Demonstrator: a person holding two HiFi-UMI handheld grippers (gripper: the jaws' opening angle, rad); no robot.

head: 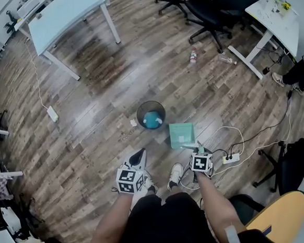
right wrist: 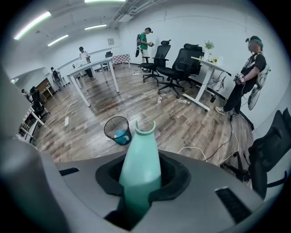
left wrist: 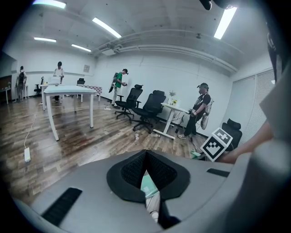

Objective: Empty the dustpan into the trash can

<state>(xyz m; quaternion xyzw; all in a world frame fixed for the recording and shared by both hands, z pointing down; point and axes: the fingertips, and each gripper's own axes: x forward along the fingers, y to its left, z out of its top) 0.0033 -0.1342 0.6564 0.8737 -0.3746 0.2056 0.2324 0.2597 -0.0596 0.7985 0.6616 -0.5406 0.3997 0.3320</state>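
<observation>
Head view: right gripper (head: 196,149) fingers clamp handle of teal plastic dustpan (head: 182,134). Pan just beyond fingertips, beside round black mesh trash can (head: 150,107), not over rim. Likely step: approach. Next: swing over rim, tip.
Left gripper view: left gripper (left wrist: 146,157) fingers together, empty.
Right gripper view: handle between fingers, can ahead-left.

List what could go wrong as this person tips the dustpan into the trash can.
1. The dustpan, gripped by its handle in the right claw, is beside the trash can, not over it; tipped now, dirt would likely land on the floor.
2. A power strip lies near the feet: trip risk.
</observation>
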